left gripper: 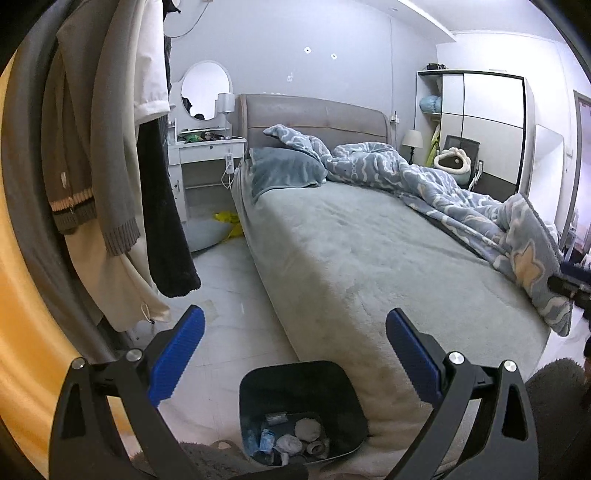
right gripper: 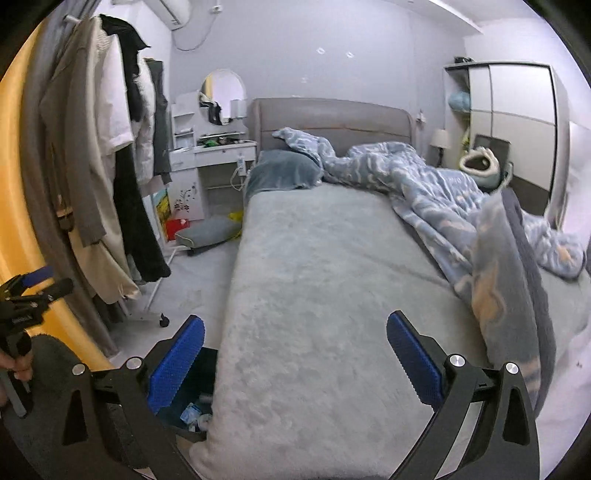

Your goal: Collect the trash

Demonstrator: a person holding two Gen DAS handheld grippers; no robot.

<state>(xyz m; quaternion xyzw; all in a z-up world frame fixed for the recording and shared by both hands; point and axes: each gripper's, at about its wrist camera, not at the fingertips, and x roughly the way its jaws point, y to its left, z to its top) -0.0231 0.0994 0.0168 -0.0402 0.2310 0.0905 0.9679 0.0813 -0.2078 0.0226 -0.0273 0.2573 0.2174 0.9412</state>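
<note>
At 6 o'clock below your left gripper (left gripper: 295, 354), the dark square plastic bin (left gripper: 301, 410) holds trash; both grippers, the right gripper (right gripper: 295, 354) included, gape empty, ready.

— Bedroom, pale lilac walls (left gripper: 332, 29), light tiled floor (left gripper: 236, 317). Grey-sheeted bed (left gripper: 369, 251) in the middle, padded headboard (left gripper: 314, 118) against the far wall.

— Left of the bed?

— White dressing table (left gripper: 207, 147) with a round mirror (left gripper: 205, 90) above; nearer, a rack of hanging coats (left gripper: 103, 147) before an orange wall (left gripper: 22, 332).

— On the bed?

— Blue patterned duvet (left gripper: 461, 195) bunched along its right side, blue pillow (left gripper: 284, 170) at the head.

— Right of the bed?

— Small lamp (left gripper: 412, 140), then a tall white wardrobe (left gripper: 491, 122). Air conditioner (right gripper: 173, 11) high above the rack.
</note>
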